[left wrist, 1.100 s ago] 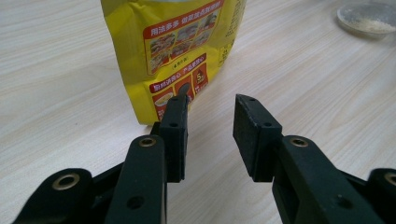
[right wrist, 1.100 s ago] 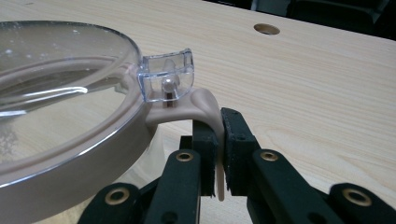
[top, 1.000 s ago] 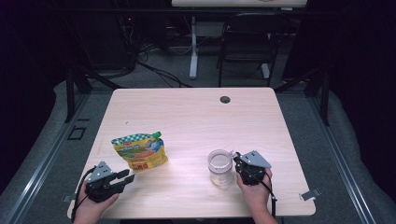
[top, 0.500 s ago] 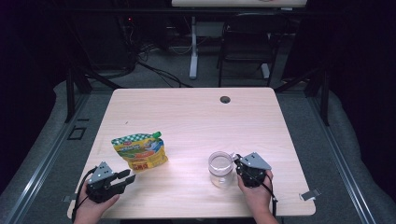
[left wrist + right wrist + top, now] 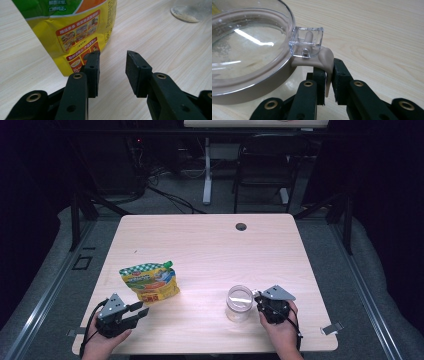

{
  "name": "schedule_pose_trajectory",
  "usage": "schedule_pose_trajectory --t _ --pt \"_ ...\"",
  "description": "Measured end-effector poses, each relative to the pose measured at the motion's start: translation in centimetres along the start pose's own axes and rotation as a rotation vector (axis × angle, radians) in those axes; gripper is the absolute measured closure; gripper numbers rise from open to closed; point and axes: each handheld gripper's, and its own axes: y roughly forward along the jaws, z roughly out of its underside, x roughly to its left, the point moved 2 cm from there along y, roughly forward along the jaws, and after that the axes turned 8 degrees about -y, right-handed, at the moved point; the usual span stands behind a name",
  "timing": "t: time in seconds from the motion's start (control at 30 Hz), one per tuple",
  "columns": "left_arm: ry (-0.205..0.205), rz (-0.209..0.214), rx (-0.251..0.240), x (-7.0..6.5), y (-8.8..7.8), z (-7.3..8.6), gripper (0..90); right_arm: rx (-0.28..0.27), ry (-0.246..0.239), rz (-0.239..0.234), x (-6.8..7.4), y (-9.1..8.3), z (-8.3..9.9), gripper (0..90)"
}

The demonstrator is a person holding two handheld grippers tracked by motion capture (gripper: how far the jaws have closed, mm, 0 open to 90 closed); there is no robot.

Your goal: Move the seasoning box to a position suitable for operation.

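Observation:
A yellow and green spouted pouch (image 5: 149, 282) lies on the table's front left. My left gripper (image 5: 141, 310) rests just in front of it, open, with bare wood between its jaws (image 5: 112, 56); the left pad sits by the pouch's (image 5: 75, 32) bottom corner. At the front right stands a clear jar (image 5: 239, 302) with a clear lid in a beige ring (image 5: 249, 50). My right gripper (image 5: 257, 299) is at its right side, and the jaws (image 5: 328, 65) pinch the lid's beige latch tab (image 5: 323, 58). They have just been opening a little, with the tab still between the pads.
The wooden table (image 5: 210, 250) has a dark cable hole (image 5: 241, 226) near its far edge. A small metal clip (image 5: 332, 327) hangs at the front right edge. A chair (image 5: 265, 170) and a desk leg stand on the floor beyond the table.

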Motion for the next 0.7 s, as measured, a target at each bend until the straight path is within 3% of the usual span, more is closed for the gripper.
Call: schedule_pose_trajectory --t 0.17,0.27,0.37,0.7 --pt "0.012 0.007 0.002 -0.5 0.1 -0.2 63.8 0.008 -0.006 -0.015 0.2 -0.7 0.3 80.9" --pt "0.044 -0.008 0.003 -0.7 0.0 -0.4 63.8 0.018 -0.006 -0.027 0.3 -1.3 0.6 79.6" --pt "0.031 0.004 -0.006 -0.9 0.0 -0.5 63.7 0.03 -0.006 -0.048 0.5 -2.2 1.0 76.1" --pt "0.054 0.026 0.016 -1.7 0.7 -0.6 63.7 0.024 -0.019 -0.133 2.7 -4.2 1.6 70.3"
